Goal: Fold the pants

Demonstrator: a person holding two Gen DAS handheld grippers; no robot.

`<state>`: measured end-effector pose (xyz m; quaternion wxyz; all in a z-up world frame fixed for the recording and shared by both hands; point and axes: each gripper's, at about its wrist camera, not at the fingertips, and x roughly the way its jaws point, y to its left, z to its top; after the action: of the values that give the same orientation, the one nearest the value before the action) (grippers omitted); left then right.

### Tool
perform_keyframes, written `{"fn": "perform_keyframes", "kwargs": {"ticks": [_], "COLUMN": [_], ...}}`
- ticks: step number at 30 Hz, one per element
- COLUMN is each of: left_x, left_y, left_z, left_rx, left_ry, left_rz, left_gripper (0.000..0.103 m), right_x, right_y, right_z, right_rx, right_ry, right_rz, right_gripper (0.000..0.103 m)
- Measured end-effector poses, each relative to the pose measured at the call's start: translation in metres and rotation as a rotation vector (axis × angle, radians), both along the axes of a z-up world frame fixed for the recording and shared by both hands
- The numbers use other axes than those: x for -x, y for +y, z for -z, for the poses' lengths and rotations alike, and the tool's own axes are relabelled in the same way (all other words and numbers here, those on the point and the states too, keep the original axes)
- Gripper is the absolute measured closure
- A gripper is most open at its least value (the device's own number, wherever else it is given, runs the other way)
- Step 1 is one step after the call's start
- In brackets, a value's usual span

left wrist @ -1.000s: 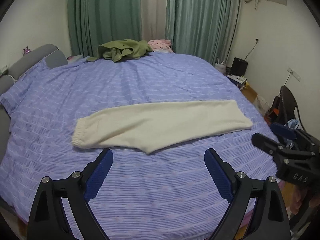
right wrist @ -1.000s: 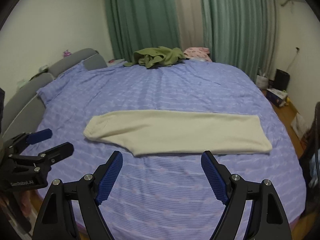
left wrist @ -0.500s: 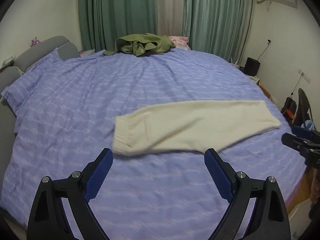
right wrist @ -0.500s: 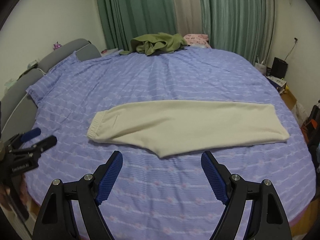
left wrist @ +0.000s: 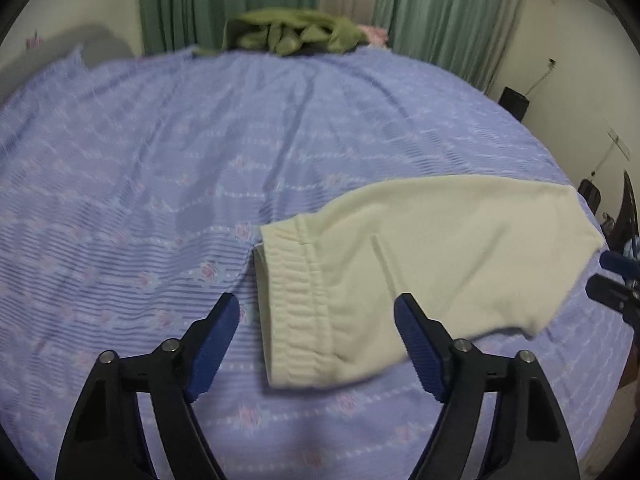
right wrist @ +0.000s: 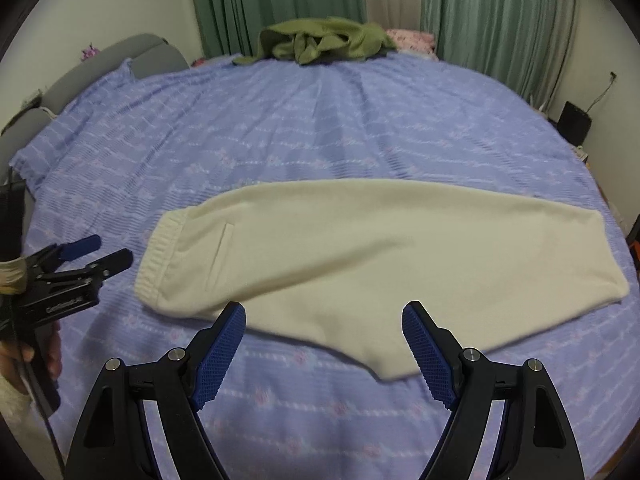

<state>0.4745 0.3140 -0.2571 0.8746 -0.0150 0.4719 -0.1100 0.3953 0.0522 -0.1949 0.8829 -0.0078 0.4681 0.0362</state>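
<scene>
Cream pants (right wrist: 380, 248), folded lengthwise, lie flat across the purple bedsheet (right wrist: 320, 120). Their elastic waistband (left wrist: 292, 312) with a pocket slit points left. My left gripper (left wrist: 317, 304) hovers just over that waistband end; its jaws are closing, the waistband lies between them, and the pads do not press on it. In the right wrist view, the left gripper (right wrist: 110, 250) sits just left of the waistband. My right gripper (right wrist: 325, 312) stands open over the near edge of the pants, around the crotch point. It shows at the right edge as the right gripper (left wrist: 612, 276).
A heap of green clothing (right wrist: 320, 38) and a pink item (right wrist: 408, 36) lie at the bed's far edge before green curtains. A grey headboard (right wrist: 120, 56) is at the left. A black box (right wrist: 574, 118) stands on the floor at the right.
Both grippers have dropped and come in closer to the pants. The left one has swung to the waistband end, and its jaws stand narrower than before.
</scene>
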Motion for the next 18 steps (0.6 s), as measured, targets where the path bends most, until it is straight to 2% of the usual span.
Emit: {"fn": "perform_keyframes", "kwargs": {"ticks": [5,7,8,9,10,11,12,15,17,18], "left_x": [-0.035,-0.043,-0.044,-0.045,-0.046,-0.045,-0.045,-0.049,-0.052,-0.055], "left_y": [0.009,0.007,0.007,0.006,0.006,0.006,0.006,0.018,0.017,0.015], "left_z": [0.045,0.06,0.063,0.066,0.065,0.062,0.057,0.04,0.038,0.037], "left_rx": [0.03,0.005,0.011,0.043,0.038,0.018,-0.032,0.021,-0.003,-0.039], "left_ry": [0.132,0.178,0.188,0.203,0.199,0.181,0.148,0.105,0.09,0.075], "left_rz": [-0.026,-0.017,-0.011,0.002,-0.008,-0.016,-0.036,-0.09,-0.095,-0.097], "left_gripper": [0.037,0.046,0.053,0.063,0.07,0.086,0.092,0.093,0.093,0.093], "right_x": [-0.035,-0.04,-0.041,-0.042,-0.041,-0.04,-0.038,-0.036,-0.035,-0.035], "right_y": [0.014,0.017,0.018,0.019,0.02,0.022,0.024,0.025,0.027,0.028], "right_z": [0.03,0.036,0.04,0.042,0.044,0.046,0.047,0.045,0.04,0.038], "right_rx": [0.019,0.013,0.012,0.01,0.008,0.011,0.015,0.005,-0.02,-0.024], "right_ry": [0.053,0.072,0.083,0.092,0.098,0.104,0.109,0.114,0.1,0.094], "right_rz": [0.018,0.025,0.03,0.029,0.024,0.017,0.01,0.006,0.007,0.008], "right_gripper": [0.022,0.022,0.022,0.022,0.022,0.022,0.022,0.022,0.022,0.022]}}
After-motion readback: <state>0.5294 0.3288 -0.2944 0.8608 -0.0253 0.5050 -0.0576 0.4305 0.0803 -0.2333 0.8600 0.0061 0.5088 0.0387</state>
